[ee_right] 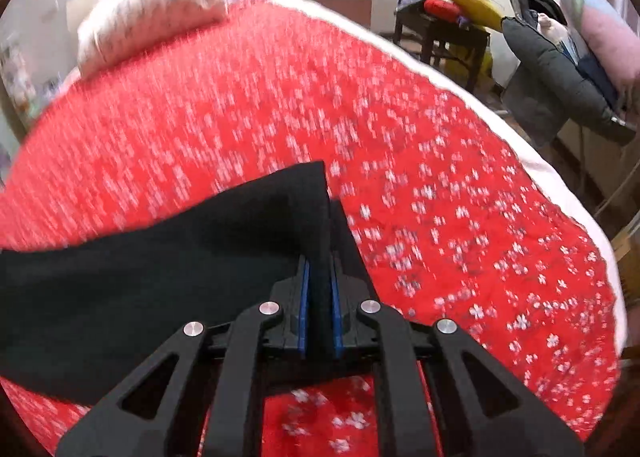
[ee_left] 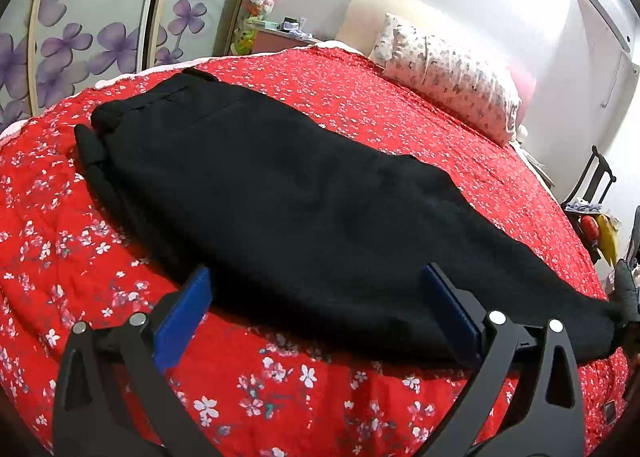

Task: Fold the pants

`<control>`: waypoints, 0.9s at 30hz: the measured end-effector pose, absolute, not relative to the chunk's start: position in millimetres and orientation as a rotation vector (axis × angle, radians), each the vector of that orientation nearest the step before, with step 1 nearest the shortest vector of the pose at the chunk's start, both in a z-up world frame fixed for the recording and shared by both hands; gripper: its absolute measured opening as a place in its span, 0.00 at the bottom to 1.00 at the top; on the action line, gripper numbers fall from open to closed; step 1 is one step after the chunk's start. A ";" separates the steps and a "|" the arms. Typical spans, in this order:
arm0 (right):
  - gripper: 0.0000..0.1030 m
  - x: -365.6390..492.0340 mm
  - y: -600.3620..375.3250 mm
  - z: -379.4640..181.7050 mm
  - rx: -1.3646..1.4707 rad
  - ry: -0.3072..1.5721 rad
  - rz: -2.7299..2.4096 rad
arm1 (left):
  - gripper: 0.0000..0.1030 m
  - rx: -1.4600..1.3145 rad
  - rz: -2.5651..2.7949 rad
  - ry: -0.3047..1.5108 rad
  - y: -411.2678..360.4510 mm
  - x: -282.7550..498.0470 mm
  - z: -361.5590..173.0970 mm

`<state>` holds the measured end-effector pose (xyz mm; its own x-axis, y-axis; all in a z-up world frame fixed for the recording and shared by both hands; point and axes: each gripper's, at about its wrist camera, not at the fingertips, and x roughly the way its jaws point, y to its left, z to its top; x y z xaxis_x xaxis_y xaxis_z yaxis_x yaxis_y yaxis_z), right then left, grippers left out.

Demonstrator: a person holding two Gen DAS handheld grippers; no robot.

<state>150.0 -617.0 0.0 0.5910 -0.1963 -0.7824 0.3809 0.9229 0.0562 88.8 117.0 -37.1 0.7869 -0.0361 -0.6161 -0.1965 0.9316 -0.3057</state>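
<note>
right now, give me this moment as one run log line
task: fold pants | left gripper: open, over pants edge | right gripper: shut on pants end | surface: red floral bedspread

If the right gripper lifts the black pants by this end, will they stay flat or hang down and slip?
The black pants are soft cloth lying limp on the red bedspread, so they would probably sag rather than stay flat. The right gripper is shut on a thick bunch of cloth, so slipping seems unlikely. The left gripper is open.

Black pants (ee_left: 280,193) lie lengthwise on the bed, folded leg over leg, ahead of the left hand-held gripper (ee_left: 316,313). One end is lifted, pinched in the right hand-held gripper (ee_right: 320,277).
</note>
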 end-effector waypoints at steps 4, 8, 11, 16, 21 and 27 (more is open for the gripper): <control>0.32 165.3 -616.2 -31.7 0.150 1.035 -0.395 | 0.98 -0.374 0.066 0.638 117.3 82.8 -32.1; 0.57 139.1 -629.6 -6.2 0.187 0.912 -0.556 | 0.98 -0.352 0.038 0.568 126.3 68.7 -13.8; 0.57 120.2 -622.6 20.2 0.166 0.797 -0.611 | 0.98 -0.295 0.048 0.491 133.2 68.6 5.7; 0.57 154.5 -522.4 58.8 0.179 0.708 -0.047 | 0.98 -0.270 0.086 0.481 146.5 96.0 11.8; 0.55 215.7 -350.7 59.9 0.060 0.744 0.452 | 0.98 -0.320 0.171 0.496 160.5 111.8 -13.9; 0.53 277.7 -187.6 17.2 -0.216 0.823 0.674 | 0.98 -0.391 0.179 0.474 175.5 104.3 -27.6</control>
<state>277.7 -187.6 17.2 0.4878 0.4685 -0.7366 -0.6293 0.7735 0.0753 104.3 175.5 -27.6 0.8760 0.0778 -0.4759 -0.2566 0.9108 -0.3235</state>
